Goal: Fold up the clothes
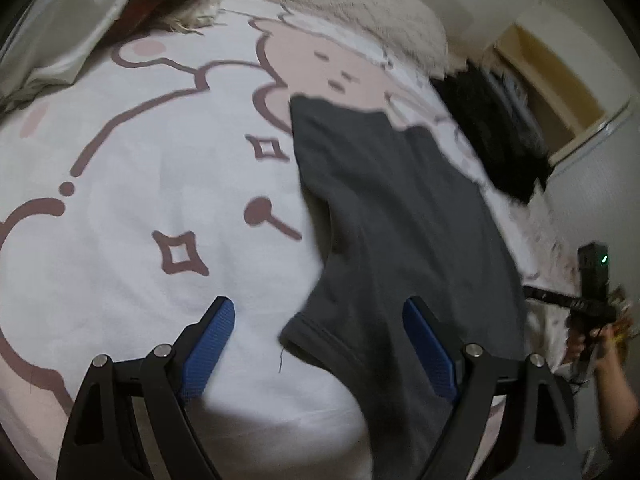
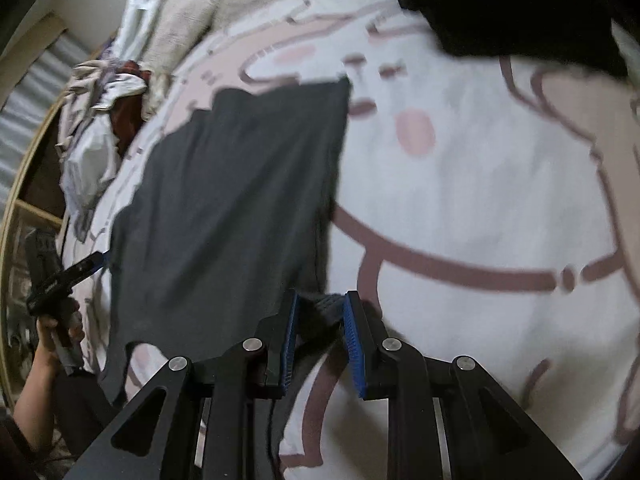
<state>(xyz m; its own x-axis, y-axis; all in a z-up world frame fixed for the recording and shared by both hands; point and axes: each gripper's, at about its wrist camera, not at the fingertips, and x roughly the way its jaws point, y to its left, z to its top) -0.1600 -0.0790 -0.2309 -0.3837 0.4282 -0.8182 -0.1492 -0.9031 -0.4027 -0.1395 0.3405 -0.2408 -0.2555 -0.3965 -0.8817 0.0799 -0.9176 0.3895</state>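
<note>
A: What are the grippers doing?

B: The right gripper (image 2: 320,300) is pointing down at the bed, its blue pads (image 2: 290,336) standing a little apart with a ribbed edge of the grey shirt (image 2: 232,208) lying between them; whether they are pressing on it, I cannot tell. The left gripper (image 1: 318,312) is hanging with its fingers spread wide, nothing between them but a sleeve corner of the shirt lying flat below.

A: Where is the shirt lying?

B: It is spreading across a white blanket (image 1: 140,200) printed with a pink cartoon figure, partly folded into a long strip.

A: What else is lying around?

B: A black garment (image 2: 500,8) is sitting beyond the shirt, near the bed's far corner. A beige fluffy throw (image 1: 360,12) and a pillow (image 1: 68,28) are lying at the head end, with crumpled clothes (image 2: 96,128) heaped along the bed's side. A hand (image 2: 56,328) is gripping each tool's handle.
</note>
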